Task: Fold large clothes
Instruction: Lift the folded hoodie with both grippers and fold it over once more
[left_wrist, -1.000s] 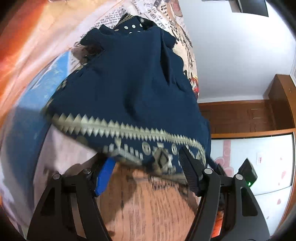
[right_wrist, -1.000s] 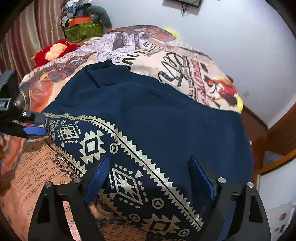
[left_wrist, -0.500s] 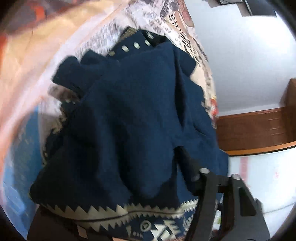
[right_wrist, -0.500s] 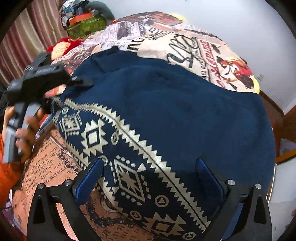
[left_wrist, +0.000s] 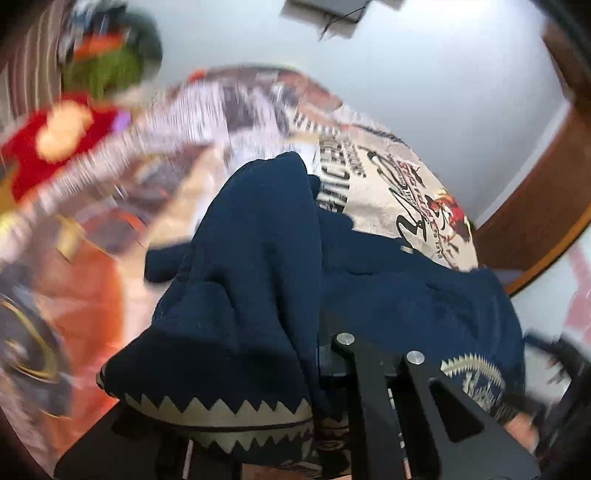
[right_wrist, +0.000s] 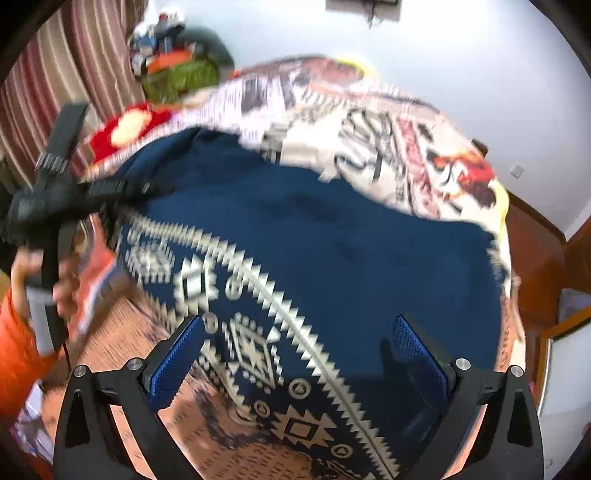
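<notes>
A large navy garment (right_wrist: 332, 258) with a cream zigzag-and-diamond border lies across the bed (right_wrist: 388, 140), over its newspaper-print cover. In the left wrist view its patterned hem (left_wrist: 221, 410) is bunched up and draped over the left gripper (left_wrist: 295, 369); whether those fingers pinch it cannot be told. The right gripper (right_wrist: 299, 362) hovers above the border, its blue-padded fingers (right_wrist: 417, 354) spread wide and holding nothing.
</notes>
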